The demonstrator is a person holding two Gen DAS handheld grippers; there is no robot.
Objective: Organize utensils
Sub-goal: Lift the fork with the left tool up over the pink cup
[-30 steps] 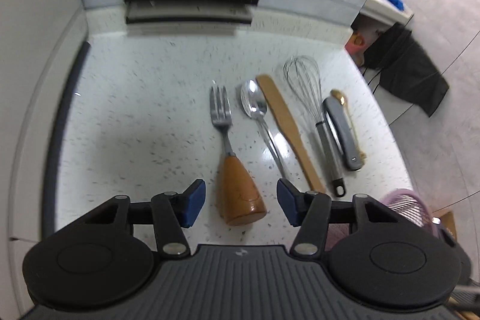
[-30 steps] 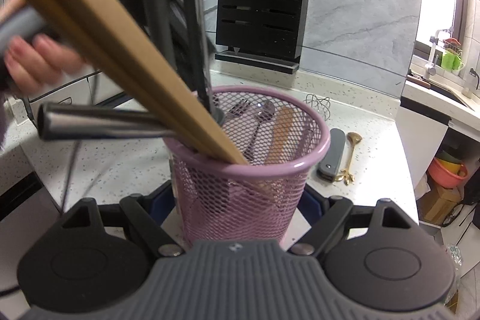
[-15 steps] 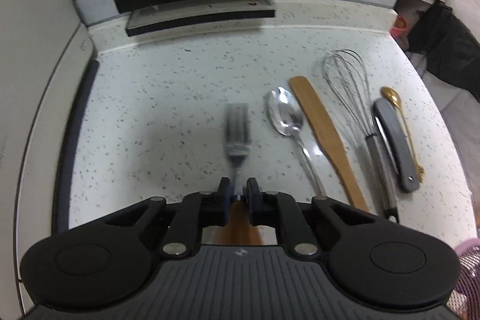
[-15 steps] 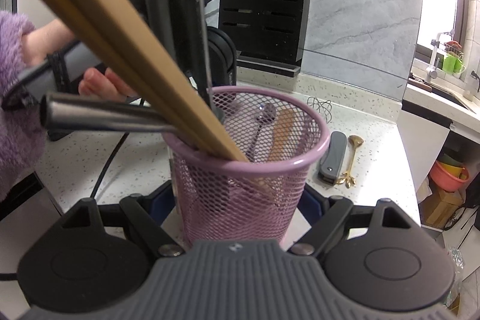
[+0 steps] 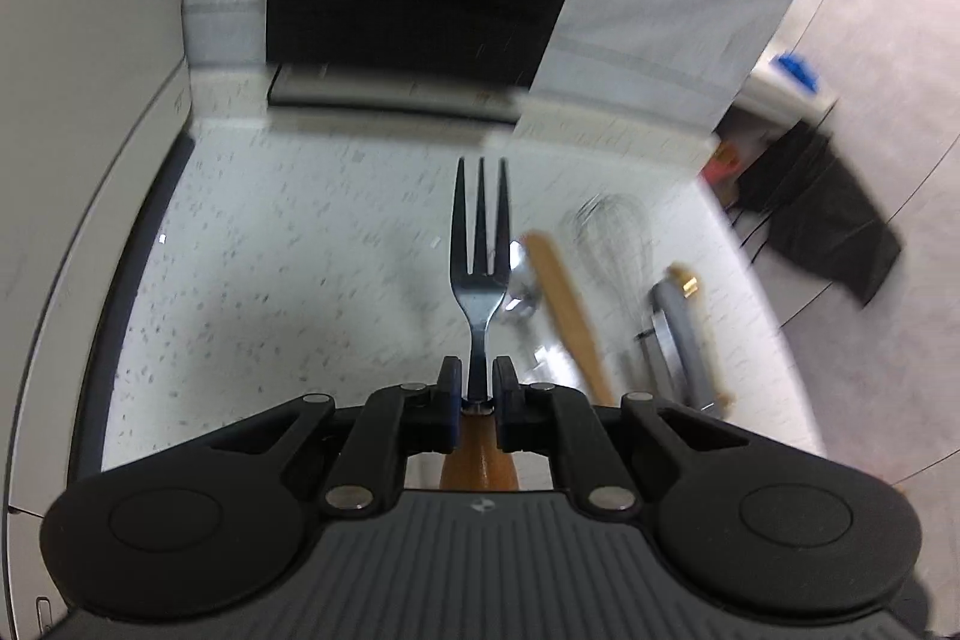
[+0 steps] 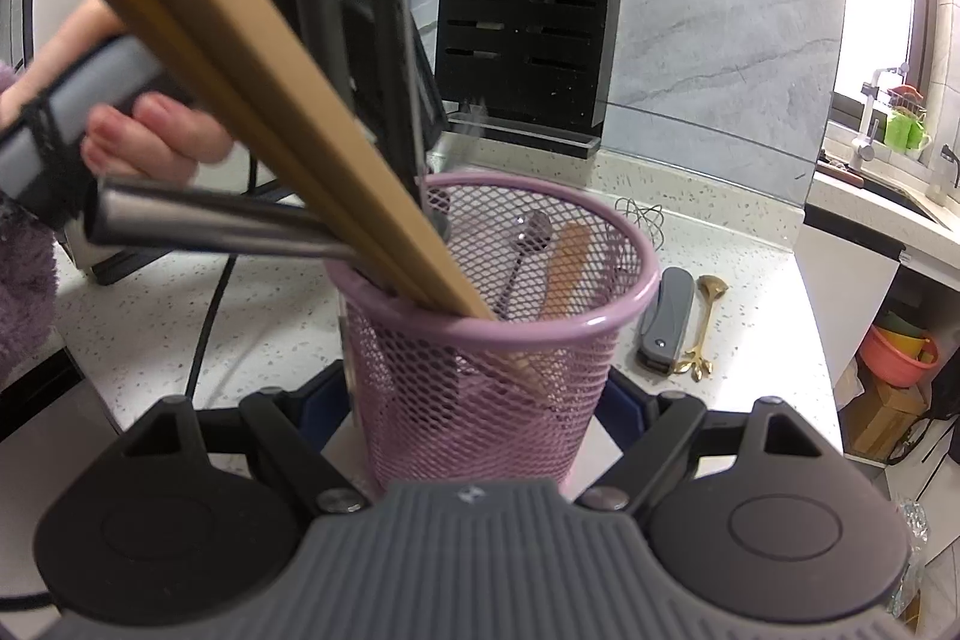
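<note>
While lifted off the counter (image 5: 288, 280): fork (image 5: 480, 244), tines forward, clear of the surface.
Hold point: steel neck just above the wooden handle (image 5: 478, 451); left gripper (image 5: 478, 388) has just closed there, pads pressing the neck.
Handling, judged: light, rigid; thin polished neck could twist or slip, handle end heavier.
Destination, judged: pink mesh holder (image 6: 498, 382), clamped between the wide-set jaws of the right gripper (image 6: 480, 412).
Remaining on counter: spoon (image 5: 521, 289), wooden spatula (image 5: 567, 310), whisk (image 5: 612, 232), folding knife (image 6: 663, 319), gold spoon (image 6: 705, 325).
</note>
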